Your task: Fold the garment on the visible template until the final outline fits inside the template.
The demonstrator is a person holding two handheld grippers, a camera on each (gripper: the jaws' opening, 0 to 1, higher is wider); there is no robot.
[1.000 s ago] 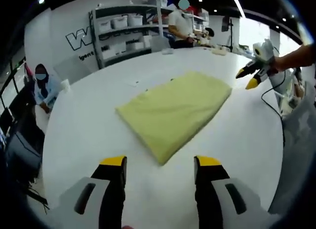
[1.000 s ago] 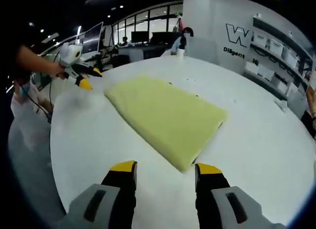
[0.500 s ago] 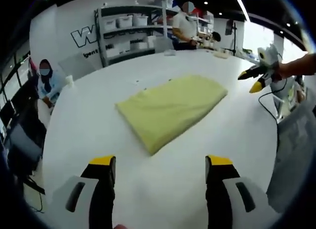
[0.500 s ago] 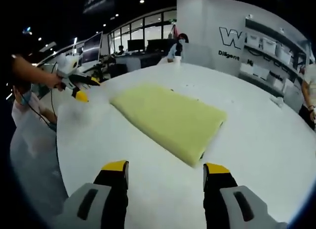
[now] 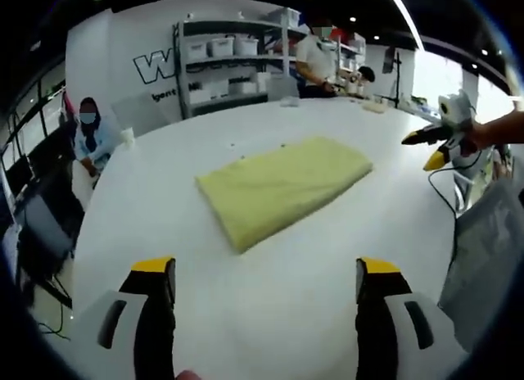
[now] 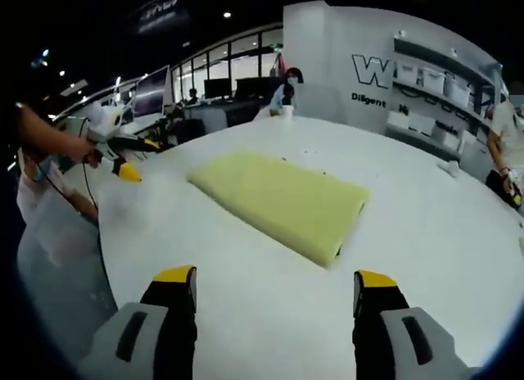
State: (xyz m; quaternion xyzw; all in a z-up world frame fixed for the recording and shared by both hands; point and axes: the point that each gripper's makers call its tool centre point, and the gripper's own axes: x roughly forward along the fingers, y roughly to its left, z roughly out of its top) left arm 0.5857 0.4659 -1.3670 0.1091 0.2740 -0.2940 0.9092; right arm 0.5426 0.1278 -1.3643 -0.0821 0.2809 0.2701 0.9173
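Observation:
A pale yellow garment [image 5: 282, 187] lies folded into a flat rectangle on the round white table [image 5: 164, 216]. My left gripper [image 5: 266, 269] hangs above the table's near side, well short of the garment, jaws wide apart with nothing between them. In the right gripper view the same garment [image 6: 278, 201] lies ahead of my right gripper [image 6: 274, 275], which is also open and holds nothing. Each gripper appears in the other's view, held in a hand off the table's edge: the right gripper [image 5: 434, 142] and the left gripper [image 6: 119, 155]. Tiny dark marks show at the garment's far edge.
Shelves with white bins [image 5: 221, 61] stand behind the table. A masked person [image 5: 90, 134] sits at its far left and another person [image 5: 315, 56] stands at the back. A cable [image 5: 450, 183] and grey fabric [image 5: 483, 249] hang off the right edge.
Both grippers have drawn back from the garment and their jaws have spread wider. The garment has kept its place and shape.

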